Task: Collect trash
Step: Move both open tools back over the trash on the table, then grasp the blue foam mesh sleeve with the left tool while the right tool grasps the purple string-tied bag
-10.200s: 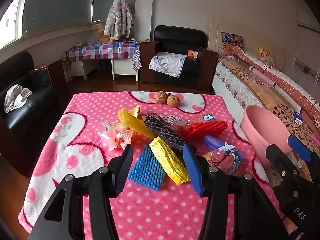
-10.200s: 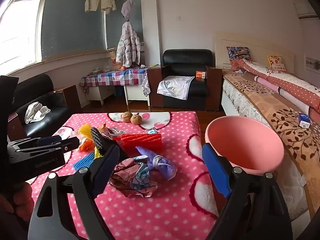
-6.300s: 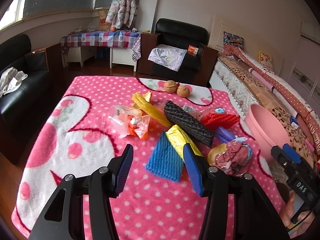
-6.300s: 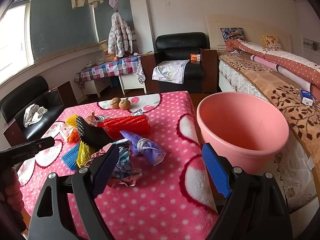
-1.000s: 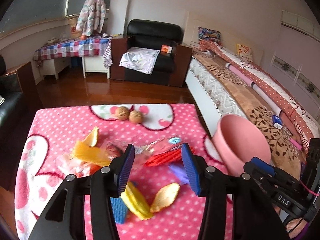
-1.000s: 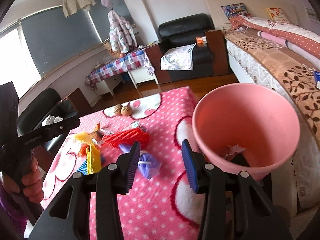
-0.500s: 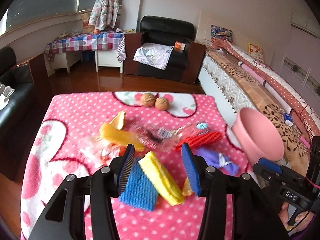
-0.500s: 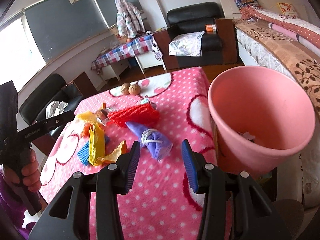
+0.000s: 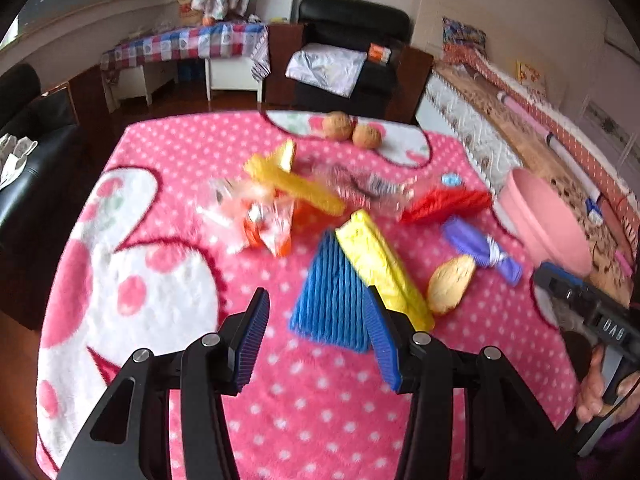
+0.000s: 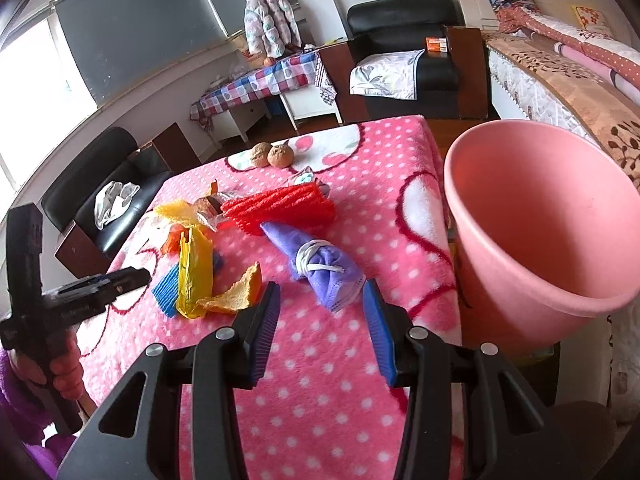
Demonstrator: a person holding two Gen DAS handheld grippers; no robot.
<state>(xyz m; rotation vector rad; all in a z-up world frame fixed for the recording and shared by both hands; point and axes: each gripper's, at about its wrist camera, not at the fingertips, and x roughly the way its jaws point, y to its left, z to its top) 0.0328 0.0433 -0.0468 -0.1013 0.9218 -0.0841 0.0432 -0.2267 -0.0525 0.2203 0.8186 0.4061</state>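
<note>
Trash lies on a pink polka-dot table cover (image 9: 168,264). My left gripper (image 9: 316,332) is open and empty, just short of a blue foam net (image 9: 332,300) and a yellow wrapper (image 9: 376,256). An orange peel (image 9: 450,282) lies to their right. My right gripper (image 10: 320,320) is open and empty, with a crumpled purple mask (image 10: 320,266) between and just beyond its fingertips. A red foam net (image 10: 280,208) lies behind the mask. The pink bin (image 10: 540,224) stands at the table's right edge.
Two walnuts (image 9: 352,132) sit at the far table edge. A yellow net (image 9: 292,184), clear plastic wrappers (image 9: 360,188) and an orange-white wrapper (image 9: 268,224) lie mid-table. A bed (image 10: 560,68) runs behind the bin. Black sofas stand left and behind.
Both grippers have moved closer to the table. The left now hovers near the blue net and yellow wrapper; the right has come down over the purple mask. Both are still open.
</note>
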